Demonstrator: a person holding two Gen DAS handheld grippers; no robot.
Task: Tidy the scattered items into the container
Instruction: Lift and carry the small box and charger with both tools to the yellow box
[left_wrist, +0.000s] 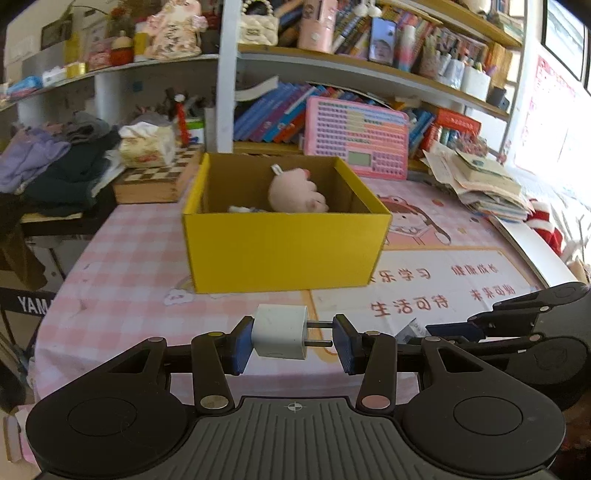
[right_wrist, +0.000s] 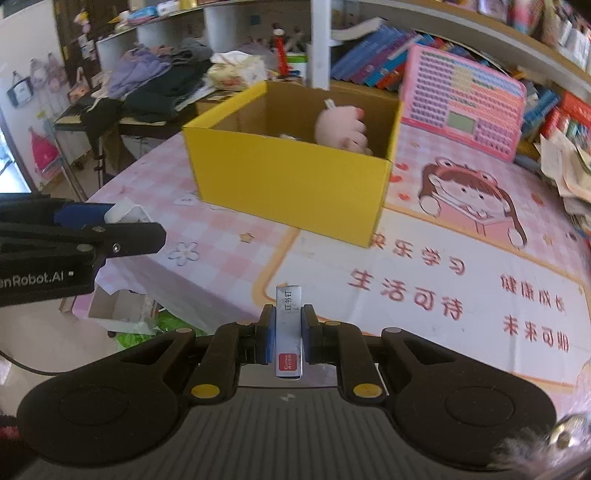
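Note:
A yellow cardboard box (left_wrist: 284, 247) stands open on the pink table; a pink plush toy (left_wrist: 295, 192) lies inside it. The box (right_wrist: 291, 181) and the plush toy (right_wrist: 341, 129) also show in the right wrist view. My left gripper (left_wrist: 291, 338) is shut on a white plug charger (left_wrist: 280, 332), pads on its body and prong tips, held above the table in front of the box. My right gripper (right_wrist: 288, 332) is shut on a small staples box (right_wrist: 289, 328), held above the table's near edge. The left gripper (right_wrist: 92, 236) shows at the left of the right wrist view.
A pink toy keyboard (left_wrist: 356, 138) leans behind the box. A pile of clothes (left_wrist: 55, 166), a tissue pack (left_wrist: 147, 146) and a chessboard box (left_wrist: 159, 177) sit at the left back. Stacked papers (left_wrist: 480, 184) lie at the right. Crowded bookshelves (left_wrist: 369, 44) rise behind.

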